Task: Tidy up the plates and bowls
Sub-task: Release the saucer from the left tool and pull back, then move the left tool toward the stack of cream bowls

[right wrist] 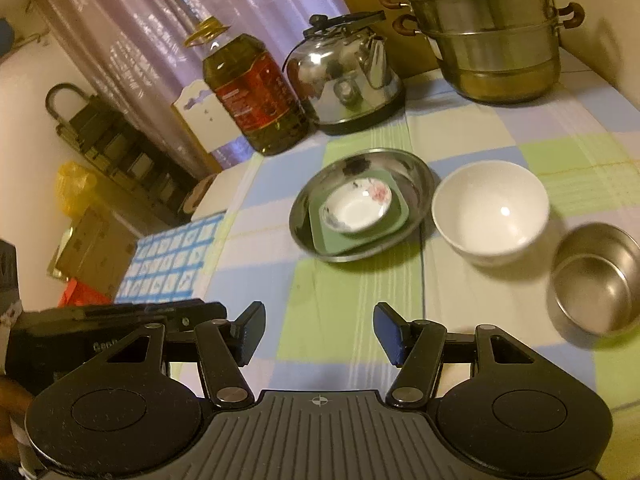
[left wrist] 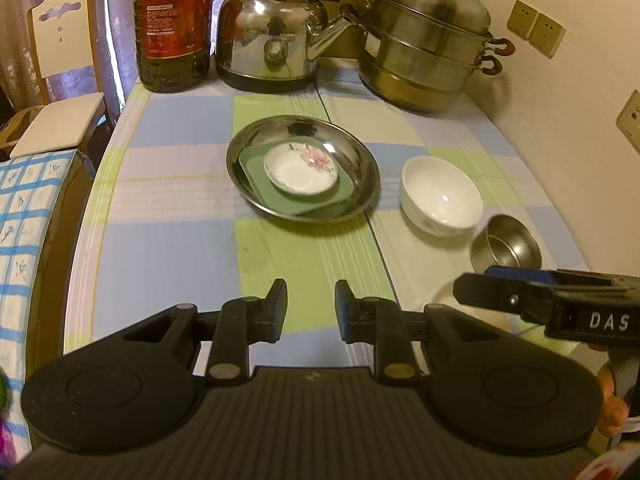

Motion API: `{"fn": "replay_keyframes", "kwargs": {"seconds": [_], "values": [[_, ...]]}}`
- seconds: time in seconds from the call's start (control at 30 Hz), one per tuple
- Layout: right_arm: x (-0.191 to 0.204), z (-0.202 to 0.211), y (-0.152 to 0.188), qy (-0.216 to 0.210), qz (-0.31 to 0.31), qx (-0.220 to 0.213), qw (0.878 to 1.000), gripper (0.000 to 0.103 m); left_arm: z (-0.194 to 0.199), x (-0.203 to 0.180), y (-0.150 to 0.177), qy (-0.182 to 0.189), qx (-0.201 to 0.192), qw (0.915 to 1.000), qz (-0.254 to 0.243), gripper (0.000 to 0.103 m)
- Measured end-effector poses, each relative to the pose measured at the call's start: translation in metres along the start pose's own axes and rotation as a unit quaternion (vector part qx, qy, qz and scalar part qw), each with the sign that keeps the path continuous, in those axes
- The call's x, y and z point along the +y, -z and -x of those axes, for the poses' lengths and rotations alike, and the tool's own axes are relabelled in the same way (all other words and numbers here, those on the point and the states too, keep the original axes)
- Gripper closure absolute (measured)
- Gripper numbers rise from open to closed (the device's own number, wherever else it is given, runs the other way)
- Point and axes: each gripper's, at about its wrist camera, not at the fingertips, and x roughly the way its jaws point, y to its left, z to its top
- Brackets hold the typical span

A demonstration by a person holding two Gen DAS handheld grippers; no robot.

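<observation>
in the left wrist view, the left tongs [left wrist: 311, 308] hang over the near edge of the checked surface [left wrist: 168, 216] with their pads apart and nothing between them. straight ahead and well apart from them sits the steel plate [left wrist: 362, 160], which carries a green square plate [left wrist: 343, 196] and, on that, a small flowered dish [left wrist: 301, 174]. to the right of this stack stands the white bowl [left wrist: 442, 196], and nearer and further right the small steel bowl [left wrist: 506, 246], its rim just beyond the tip of the right tongs [left wrist: 486, 286], seen side-on here so that their gap cannot be read. the round bowls have no long axis, so a rim grip from any side would serve. at the back stand an oil bottle [left wrist: 174, 26], a kettle [left wrist: 272, 36] and a steamer pot [left wrist: 428, 44]. in the right wrist view, the right tongs [right wrist: 320, 330] are plainly apart and empty. the steel bowl [right wrist: 598, 280] lies ahead and to their right, near; the white bowl [right wrist: 490, 210] is ahead and slightly right, further off; the plate stack [right wrist: 416, 176] is straight ahead beyond. my judgement is that the right hand is the nearer to both loose bowls, and the next move is likely to nest one in the other. counted: three stacked plates or dishes, two loose bowls, one bottle, one kettle, one steamer.
</observation>
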Motion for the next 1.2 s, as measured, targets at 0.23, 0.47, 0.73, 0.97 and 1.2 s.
{"fn": "replay_keyframes", "kwargs": {"seconds": [0.23, 0.47, 0.73, 0.97, 1.2], "values": [[-0.008, 0.033, 0.035, 0.012, 0.019, 0.017, 1.0, 0.043, 0.016, -0.021, 0.029, 0.0, 0.008, 0.9999, 0.008, 0.081], [-0.02, 0.062, 0.059, 0.015, 0.014, 0.028, 0.999, 0.043, 0.024, -0.045, 0.055, 0.008, 0.016, 0.9998, 0.008, 0.081], [-0.036, 0.092, 0.082, 0.028, 0.007, 0.031, 0.999, 0.043, 0.03, -0.072, 0.078, 0.013, 0.024, 0.9996, -0.003, 0.081], [-0.05, 0.111, 0.096, 0.045, -0.002, 0.032, 0.998, 0.043, 0.034, -0.093, 0.093, 0.015, 0.027, 0.9995, -0.009, 0.081], [-0.064, 0.128, 0.107, 0.058, -0.005, 0.03, 0.998, 0.043, 0.037, -0.109, 0.106, 0.012, 0.028, 0.9995, -0.011, 0.081]]}}
